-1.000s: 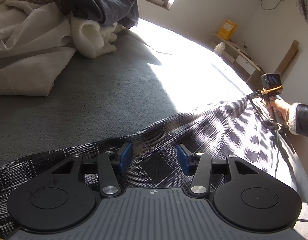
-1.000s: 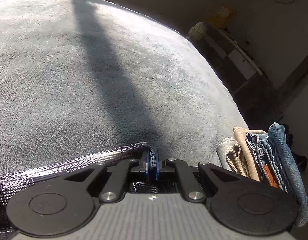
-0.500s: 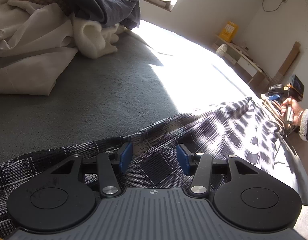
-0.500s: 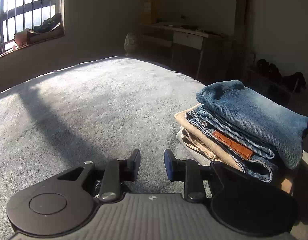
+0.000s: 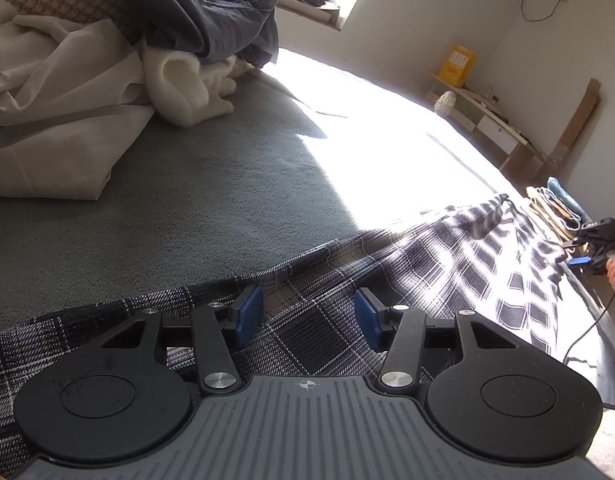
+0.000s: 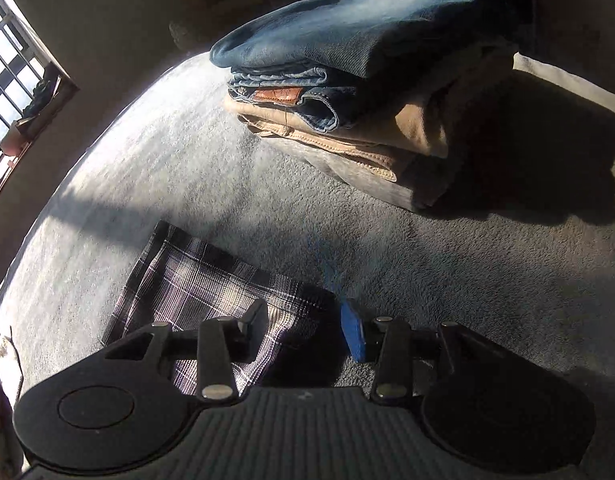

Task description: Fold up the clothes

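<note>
Left wrist view gets the heap of unfolded laundry [image 5: 119, 52] by the window, which the right one doesn't. The right view has the folded jeans stack [image 6: 347, 80] up close. The plaid garment [image 5: 387, 280] lies spread on the grey bed [image 5: 207, 200]. Left gripper [image 5: 307, 314] hovers unclenched over it; right gripper [image 6: 307, 330] is opening above its end, pads off the cloth.

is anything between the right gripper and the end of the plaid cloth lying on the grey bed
Nothing visible. The right gripper, jaws opening and empty, hovers over the end of the black-and-white plaid cloth on the grey bed cover. The folded stack of jeans sits beyond, clear of it.
</note>
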`<control>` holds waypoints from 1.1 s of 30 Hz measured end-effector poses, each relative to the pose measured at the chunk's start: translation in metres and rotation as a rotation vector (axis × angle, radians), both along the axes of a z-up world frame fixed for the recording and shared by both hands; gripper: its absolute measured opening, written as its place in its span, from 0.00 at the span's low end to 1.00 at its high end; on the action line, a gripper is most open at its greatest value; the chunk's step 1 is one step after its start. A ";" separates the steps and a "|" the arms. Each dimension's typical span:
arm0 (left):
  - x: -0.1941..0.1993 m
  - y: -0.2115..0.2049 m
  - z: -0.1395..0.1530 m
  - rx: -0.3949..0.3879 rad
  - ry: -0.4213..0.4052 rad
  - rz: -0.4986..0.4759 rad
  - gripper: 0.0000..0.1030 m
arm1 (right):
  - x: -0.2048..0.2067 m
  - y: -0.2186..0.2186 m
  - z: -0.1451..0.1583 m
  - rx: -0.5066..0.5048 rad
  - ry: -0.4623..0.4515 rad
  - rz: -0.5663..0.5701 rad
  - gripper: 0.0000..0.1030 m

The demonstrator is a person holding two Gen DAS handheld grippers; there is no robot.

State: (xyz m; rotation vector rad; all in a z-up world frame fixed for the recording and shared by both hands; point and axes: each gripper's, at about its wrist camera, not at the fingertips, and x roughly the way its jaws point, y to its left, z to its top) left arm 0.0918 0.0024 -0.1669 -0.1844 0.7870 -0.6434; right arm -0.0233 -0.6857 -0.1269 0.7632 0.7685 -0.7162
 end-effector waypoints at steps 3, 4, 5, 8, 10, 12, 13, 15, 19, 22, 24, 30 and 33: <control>-0.001 -0.001 0.000 0.008 -0.009 -0.006 0.50 | 0.010 0.006 0.003 -0.059 0.019 0.041 0.11; -0.001 -0.001 0.000 0.009 -0.010 -0.006 0.50 | 0.014 0.008 0.005 -0.082 0.026 0.055 0.08; -0.001 0.000 0.000 0.010 -0.011 -0.006 0.50 | 0.018 0.011 0.007 -0.106 0.033 0.069 0.06; -0.002 0.000 0.000 0.011 -0.011 -0.001 0.50 | 0.022 0.018 0.022 -0.193 0.018 0.093 0.05; -0.002 0.000 0.001 0.013 -0.011 -0.001 0.49 | 0.023 0.017 0.026 -0.229 0.018 0.102 0.05; -0.002 0.000 0.001 0.014 -0.011 -0.003 0.49 | 0.023 0.010 0.021 -0.229 0.041 0.090 0.05; -0.002 0.001 0.000 0.013 -0.011 -0.004 0.49 | 0.023 0.007 0.016 -0.227 0.048 0.083 0.05; -0.002 0.001 0.000 0.012 -0.013 -0.006 0.49 | 0.023 0.000 0.004 -0.224 0.051 0.075 0.05; -0.002 0.002 -0.001 0.011 -0.016 -0.009 0.49 | 0.030 -0.004 -0.020 -0.259 0.125 0.069 0.09; -0.002 0.003 -0.001 0.003 -0.012 -0.006 0.49 | 0.024 -0.009 -0.022 -0.292 0.153 -0.017 0.19; -0.002 0.004 -0.001 -0.001 -0.009 -0.006 0.49 | 0.020 -0.004 -0.011 -0.362 0.156 -0.034 0.19; 0.000 0.003 0.000 -0.004 0.002 0.003 0.49 | 0.043 0.053 0.019 -0.436 0.007 0.285 0.20; -0.001 0.002 0.000 -0.004 0.001 0.014 0.49 | 0.085 0.089 0.005 -0.338 -0.002 0.548 0.19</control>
